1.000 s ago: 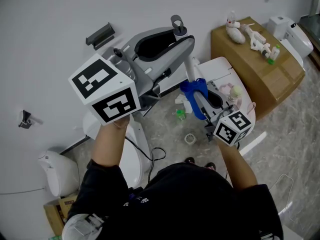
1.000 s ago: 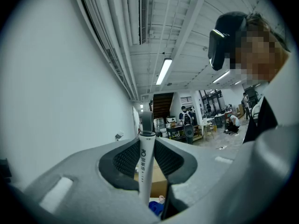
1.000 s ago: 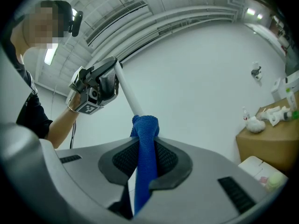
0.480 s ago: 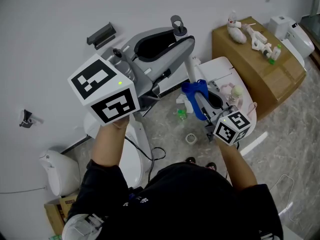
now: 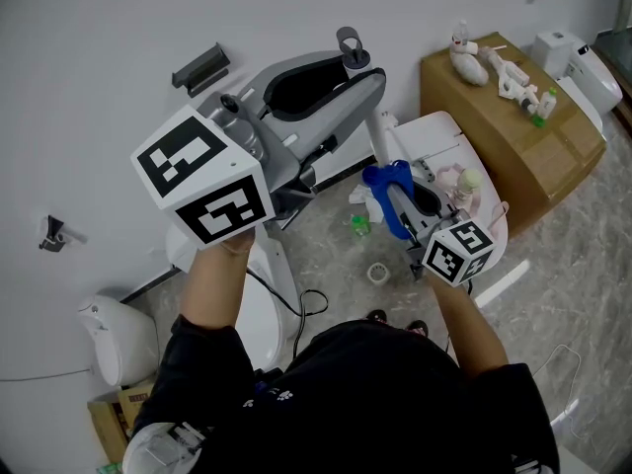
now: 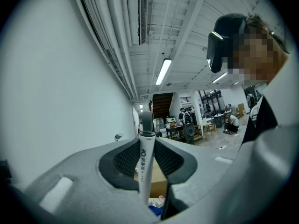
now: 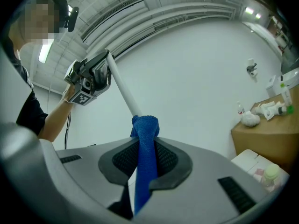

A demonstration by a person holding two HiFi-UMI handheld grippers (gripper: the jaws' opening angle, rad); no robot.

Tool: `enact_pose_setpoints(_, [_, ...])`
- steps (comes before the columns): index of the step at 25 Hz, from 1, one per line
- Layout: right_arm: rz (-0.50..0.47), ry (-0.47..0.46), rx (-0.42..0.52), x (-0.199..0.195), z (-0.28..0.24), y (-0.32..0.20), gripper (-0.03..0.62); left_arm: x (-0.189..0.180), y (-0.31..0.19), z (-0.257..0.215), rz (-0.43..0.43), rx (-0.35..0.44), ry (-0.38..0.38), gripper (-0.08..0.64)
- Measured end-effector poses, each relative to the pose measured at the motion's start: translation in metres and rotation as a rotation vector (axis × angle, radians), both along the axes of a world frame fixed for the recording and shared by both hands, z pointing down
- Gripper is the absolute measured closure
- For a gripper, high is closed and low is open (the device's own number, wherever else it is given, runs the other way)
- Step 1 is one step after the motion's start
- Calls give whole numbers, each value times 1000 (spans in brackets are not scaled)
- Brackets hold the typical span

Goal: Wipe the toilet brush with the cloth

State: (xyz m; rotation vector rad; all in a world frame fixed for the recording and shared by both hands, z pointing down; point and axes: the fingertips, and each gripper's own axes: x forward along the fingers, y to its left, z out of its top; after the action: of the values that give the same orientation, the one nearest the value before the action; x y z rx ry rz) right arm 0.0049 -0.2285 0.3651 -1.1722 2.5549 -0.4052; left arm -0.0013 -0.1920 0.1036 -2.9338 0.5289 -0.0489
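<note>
The toilet brush's white handle [image 5: 378,131] with a grey loop [image 5: 350,45] at its end slants down from my left gripper [image 5: 360,72], which is shut on it near the loop. In the left gripper view the handle [image 6: 145,167] stands between the ribbed pads. A blue cloth [image 5: 388,184] is wrapped round the handle lower down, and my right gripper [image 5: 400,200] is shut on it. The right gripper view shows the cloth [image 7: 145,157] pinched in the right gripper [image 7: 145,146] and bunched against the handle [image 7: 122,88]. I cannot make out the brush head.
A white toilet [image 5: 441,131] stands just behind the right gripper, beside a cardboard box [image 5: 513,117] with bottles on it. A green item [image 5: 355,226] and a tape roll [image 5: 375,274] lie on the stone floor. Another toilet [image 5: 118,339] is at the lower left, by the white wall.
The right gripper and the blue cloth have crept slightly down and to the right along the handle. The left gripper has kept still.
</note>
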Motion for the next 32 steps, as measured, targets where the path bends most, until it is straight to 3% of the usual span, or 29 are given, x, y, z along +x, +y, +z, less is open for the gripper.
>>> enact_pose_setpoints(32, [45,70,-94,10,44,-10,528,1,10,-9,18,12,0,459])
